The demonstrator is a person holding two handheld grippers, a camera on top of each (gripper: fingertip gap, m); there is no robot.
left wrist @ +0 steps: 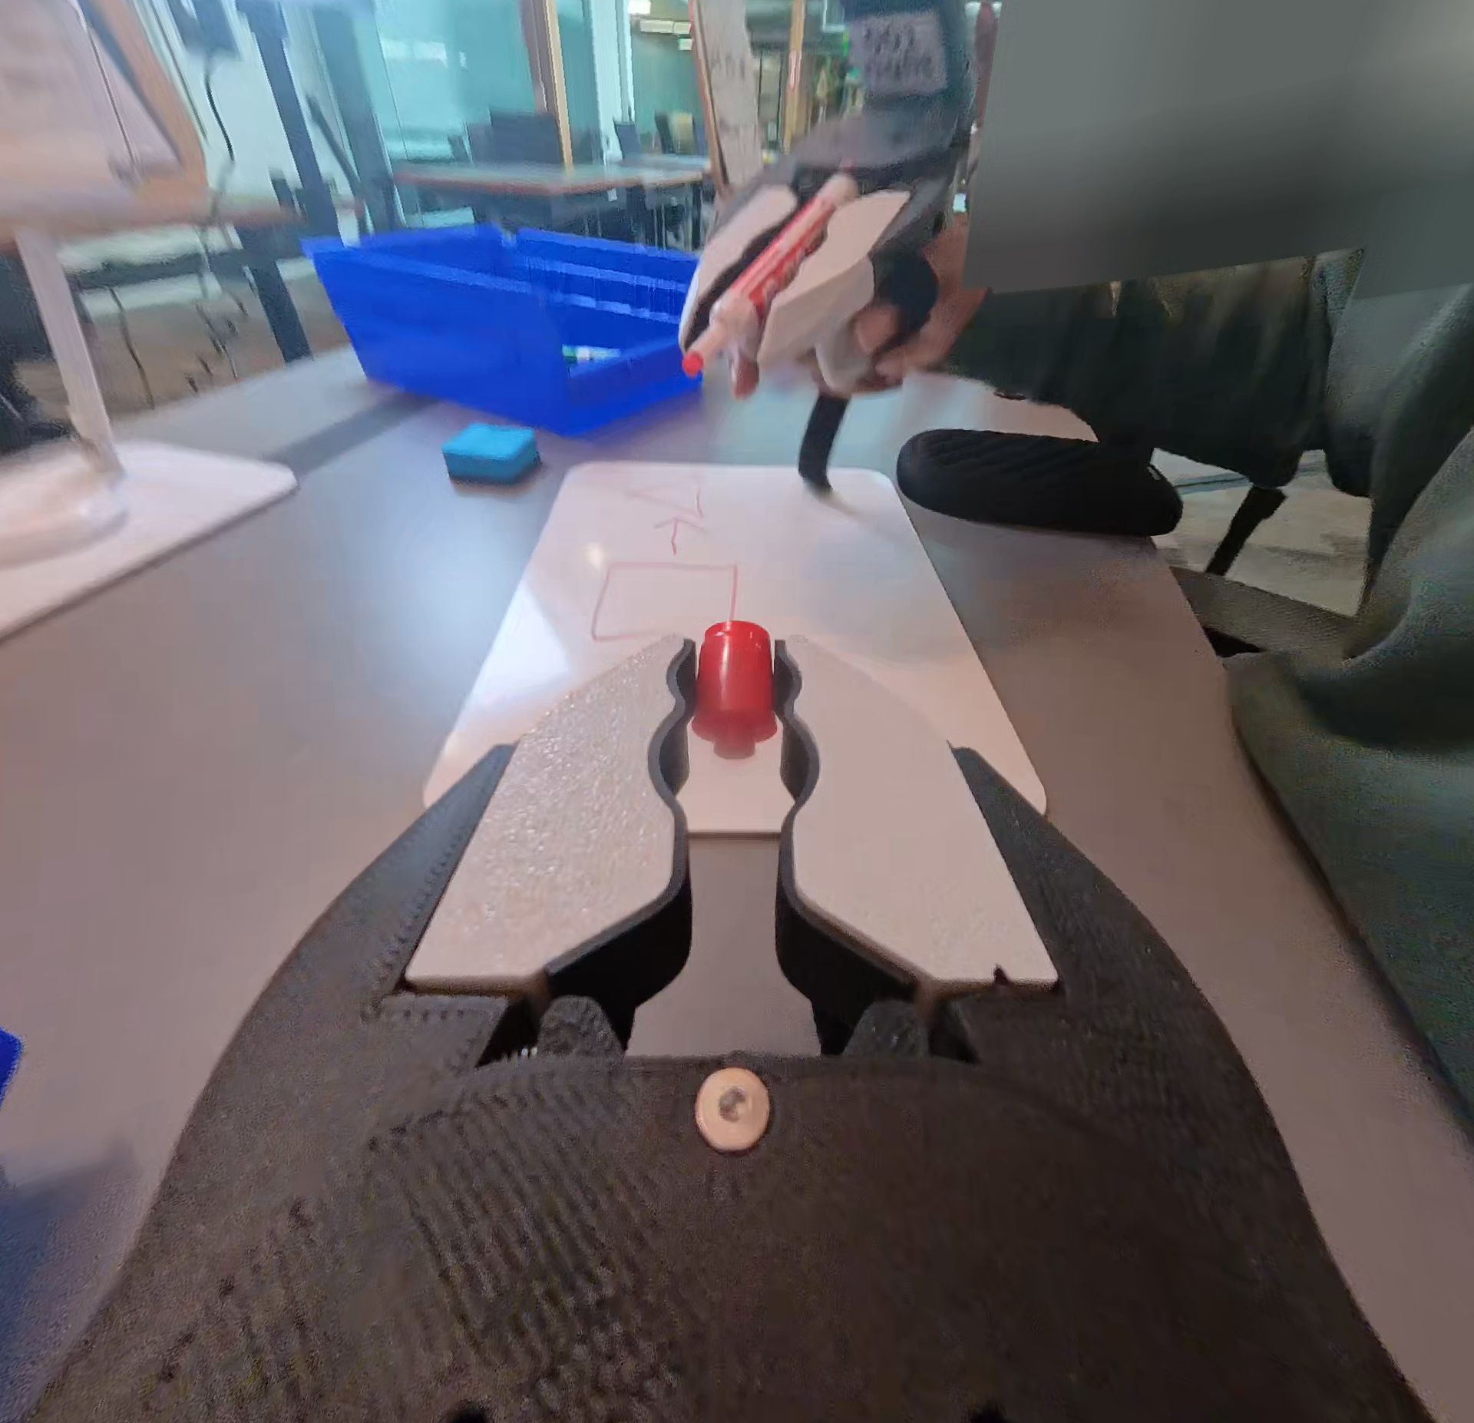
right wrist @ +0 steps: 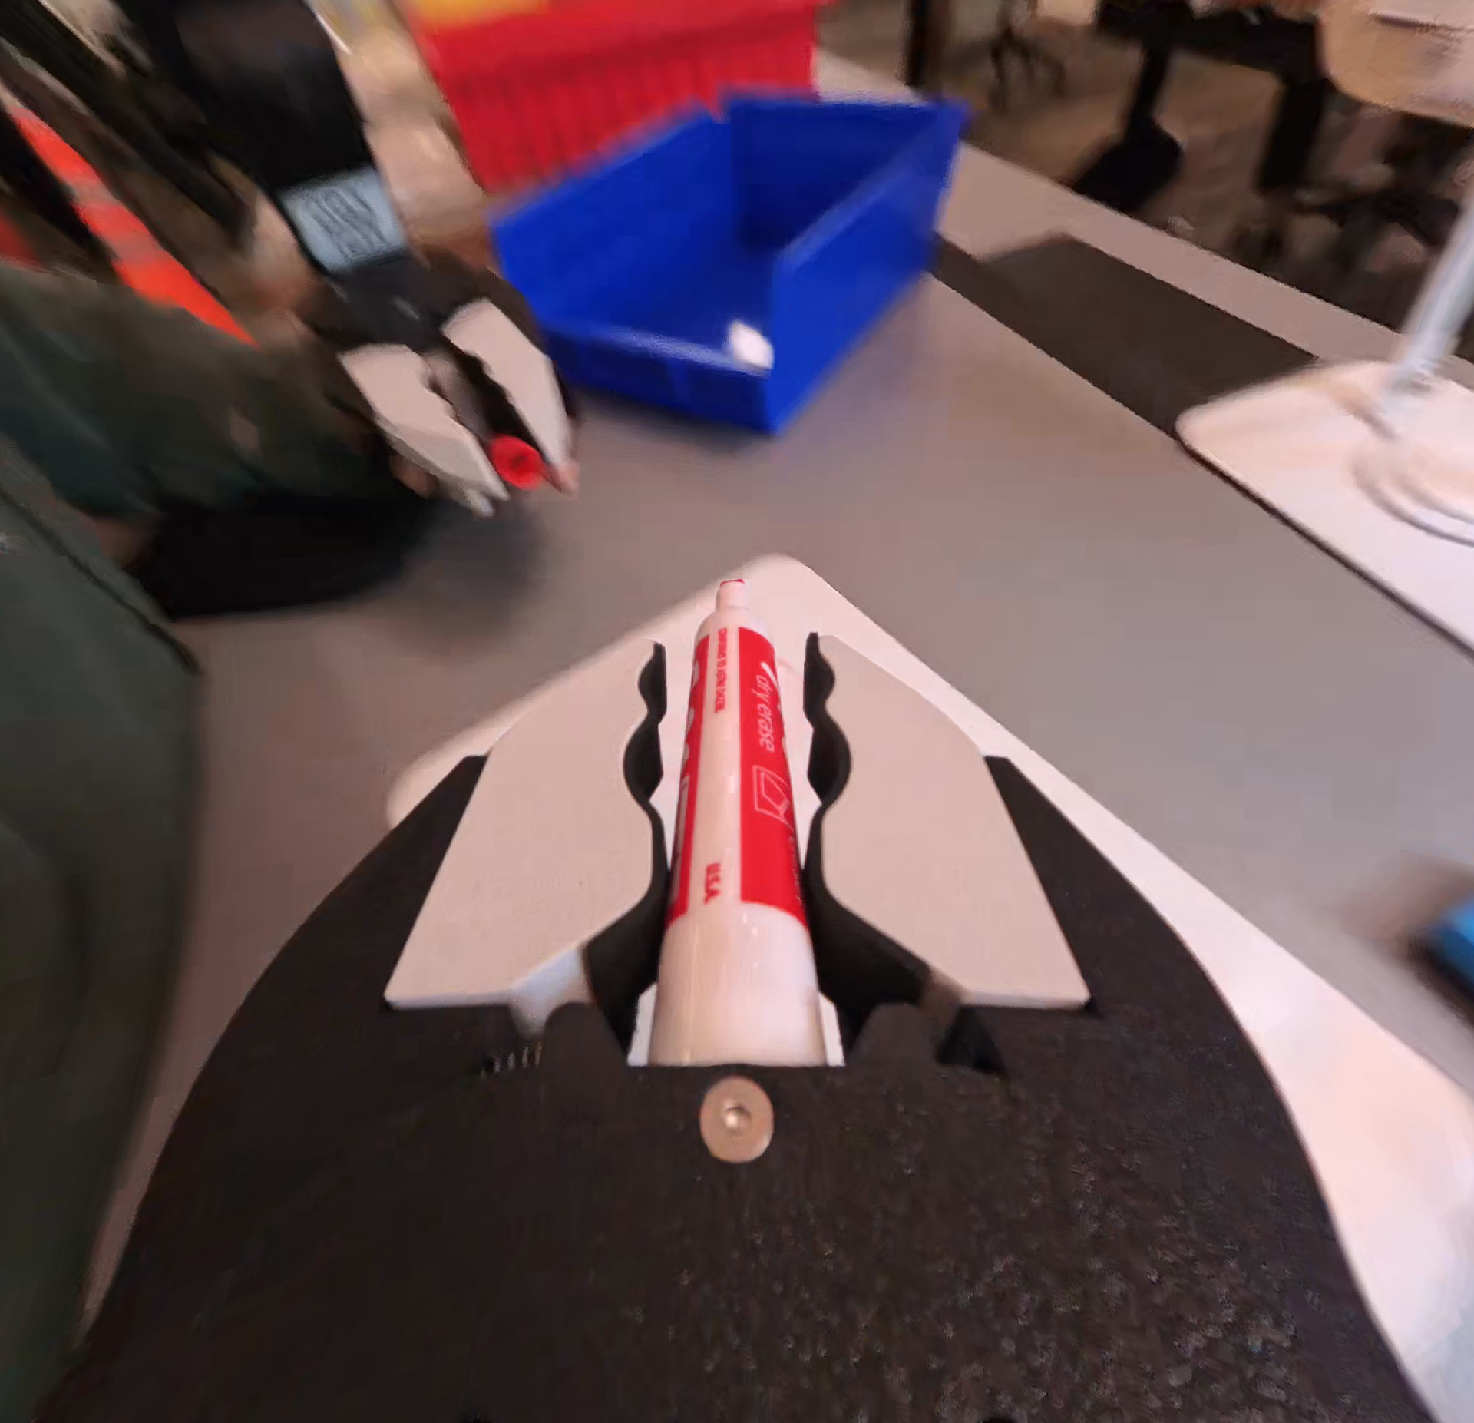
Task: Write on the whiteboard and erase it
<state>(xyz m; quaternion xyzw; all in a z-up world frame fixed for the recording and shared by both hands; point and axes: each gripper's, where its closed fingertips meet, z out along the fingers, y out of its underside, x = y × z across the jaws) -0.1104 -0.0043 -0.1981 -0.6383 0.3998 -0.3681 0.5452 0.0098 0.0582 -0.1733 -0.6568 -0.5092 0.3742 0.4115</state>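
- whiteboard (left wrist: 837,587) lies flat on the table (left wrist: 239,746), red marks already on it; writing looks done
- eraser (left wrist: 490,453) sits unused beyond it; erasing remains
- right gripper (right wrist: 734,651) clamps the marker (right wrist: 738,786)
- left gripper (left wrist: 734,651) pinches the cap (left wrist: 734,690); recapping seems next

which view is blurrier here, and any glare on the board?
Right wrist view: heavy motion blur on the blue bin and left gripper, while the marker in the right gripper stays sharp. Left wrist view: steadier, red cap crisp, far right gripper smeared, soft glare patches on the whiteboard, wide-angle bending at the edges.
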